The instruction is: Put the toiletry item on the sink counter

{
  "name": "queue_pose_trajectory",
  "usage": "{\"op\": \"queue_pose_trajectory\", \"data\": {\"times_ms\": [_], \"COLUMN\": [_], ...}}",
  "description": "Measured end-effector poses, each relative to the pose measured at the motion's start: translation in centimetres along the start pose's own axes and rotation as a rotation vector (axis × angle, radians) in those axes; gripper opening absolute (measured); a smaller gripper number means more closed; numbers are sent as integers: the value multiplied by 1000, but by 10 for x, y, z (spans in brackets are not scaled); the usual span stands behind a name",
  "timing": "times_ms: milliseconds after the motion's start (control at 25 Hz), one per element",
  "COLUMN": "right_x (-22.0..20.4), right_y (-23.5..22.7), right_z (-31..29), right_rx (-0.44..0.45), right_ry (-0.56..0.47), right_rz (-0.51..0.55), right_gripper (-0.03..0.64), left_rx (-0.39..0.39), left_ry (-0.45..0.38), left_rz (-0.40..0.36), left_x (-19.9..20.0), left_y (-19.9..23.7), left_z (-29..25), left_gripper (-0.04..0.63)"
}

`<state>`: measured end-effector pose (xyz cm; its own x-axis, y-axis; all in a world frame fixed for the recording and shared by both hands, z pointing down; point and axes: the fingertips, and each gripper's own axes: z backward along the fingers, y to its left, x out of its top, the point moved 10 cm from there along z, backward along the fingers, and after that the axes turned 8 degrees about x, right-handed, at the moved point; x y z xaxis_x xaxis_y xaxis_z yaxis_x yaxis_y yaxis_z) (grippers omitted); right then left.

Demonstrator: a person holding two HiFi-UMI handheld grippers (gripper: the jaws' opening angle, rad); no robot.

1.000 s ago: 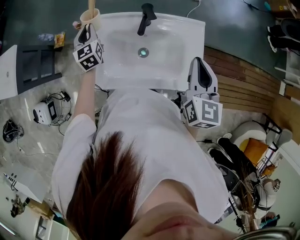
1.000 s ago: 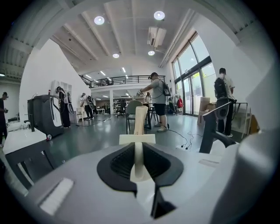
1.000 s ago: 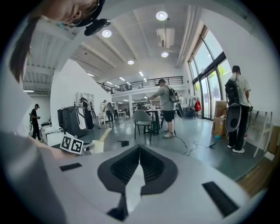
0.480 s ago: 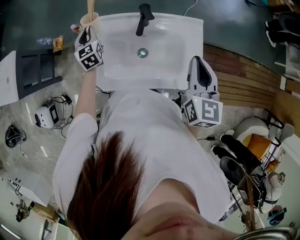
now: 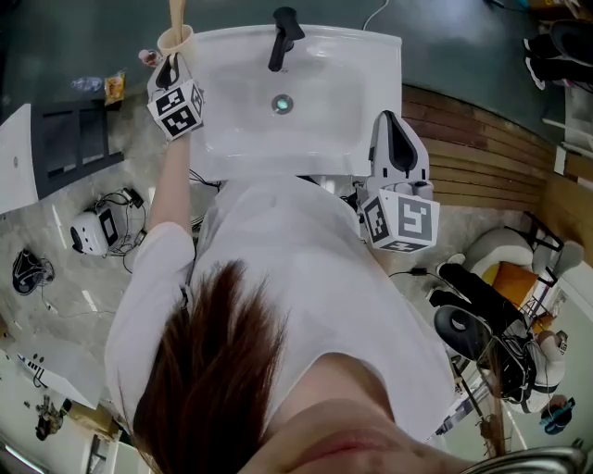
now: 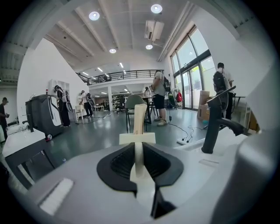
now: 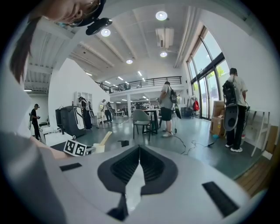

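A cream cup [image 5: 174, 39] with a pale stick [image 5: 176, 11] standing in it is at the back left corner of the white sink [image 5: 371, 65]. My left gripper [image 5: 169, 63] is shut on the cup. In the left gripper view its black pads [image 6: 120, 164] press the cup [image 6: 137, 138] from both sides, and the stick [image 6: 140, 117] rises above them. Whether the cup rests on the counter I cannot tell. My right gripper [image 5: 393, 125] hangs off the sink's right front corner, shut with nothing in it [image 7: 139, 148].
A black faucet [image 5: 283, 37] stands at the back of the basin, with the drain [image 5: 283, 104] in front of it. A dark rack [image 5: 69, 139] and a small white device with cables [image 5: 88, 227] are on the floor at left. Wooden boards [image 5: 482, 167] lie at right.
The left gripper with the cup has shifted only slightly by the sink's back left corner. The right gripper has kept still.
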<state>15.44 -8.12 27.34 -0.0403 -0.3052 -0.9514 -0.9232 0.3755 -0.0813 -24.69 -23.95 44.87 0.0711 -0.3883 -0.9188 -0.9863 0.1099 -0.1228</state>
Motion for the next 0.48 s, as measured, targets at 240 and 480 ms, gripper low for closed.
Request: {"op": "queue_pose_trajectory", "data": {"times_ms": [240,480], "right_x": [0,-3], "right_y": [3,7], "right_z": [-2,-2], "right_rx": [3,11], "right_ry": [2,5], "right_rz": [-2,-3], "right_gripper": [11,11], "left_rx": [-15,-6], "left_ry": [18,83], "left_rz": [-31,-18], "left_x": [-6,-23], "left_y": [4,11], "left_z": [-2,8], "left_gripper": [57,60]}}
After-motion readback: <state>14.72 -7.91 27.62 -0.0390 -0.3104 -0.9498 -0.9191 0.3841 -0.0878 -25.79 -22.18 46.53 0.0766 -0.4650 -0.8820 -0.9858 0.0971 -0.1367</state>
